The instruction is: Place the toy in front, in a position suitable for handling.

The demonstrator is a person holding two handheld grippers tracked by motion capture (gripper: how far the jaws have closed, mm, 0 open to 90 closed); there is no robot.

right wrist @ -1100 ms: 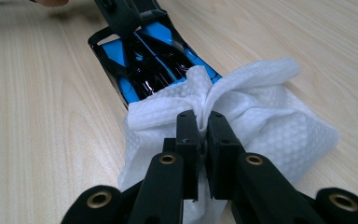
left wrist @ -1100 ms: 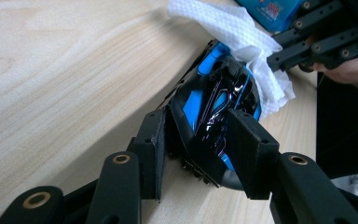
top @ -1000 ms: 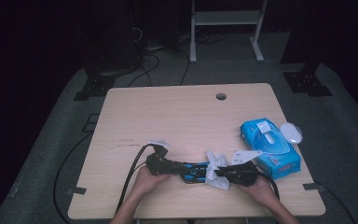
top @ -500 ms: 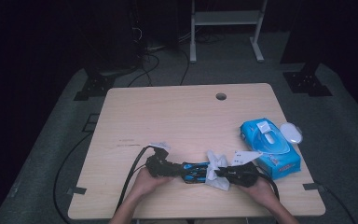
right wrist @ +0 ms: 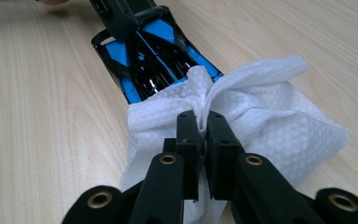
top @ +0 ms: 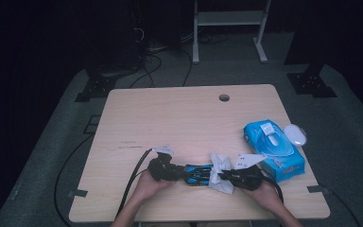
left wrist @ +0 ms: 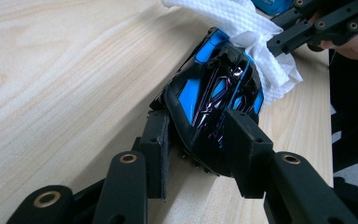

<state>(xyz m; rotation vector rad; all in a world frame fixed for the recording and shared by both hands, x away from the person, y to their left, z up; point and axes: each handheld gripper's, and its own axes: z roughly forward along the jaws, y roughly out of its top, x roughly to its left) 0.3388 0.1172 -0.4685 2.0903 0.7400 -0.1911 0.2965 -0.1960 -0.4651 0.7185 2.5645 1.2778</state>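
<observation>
Light wooden table point(top: 179, 123), blue wipes pack point(top: 274, 149), toy car point(top: 196, 173), white wipe point(top: 221, 171) lying on it

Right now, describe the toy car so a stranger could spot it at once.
Look at the wooden table, near edge, between the two hands. The toy car lies there, clamped by the left gripper; glossy black and blue, unlike the white wipe against it.

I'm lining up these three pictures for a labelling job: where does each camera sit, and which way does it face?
High view: above the person's side, looking forward and down on the table; forearms and both hands show.
Left gripper view: rides the left gripper, looking along its jaws clamped on the blue toy car.
Right gripper view: rides the right gripper, looking along jaws pinching the white wipe.
Shared: all three show car and wipe.
</observation>
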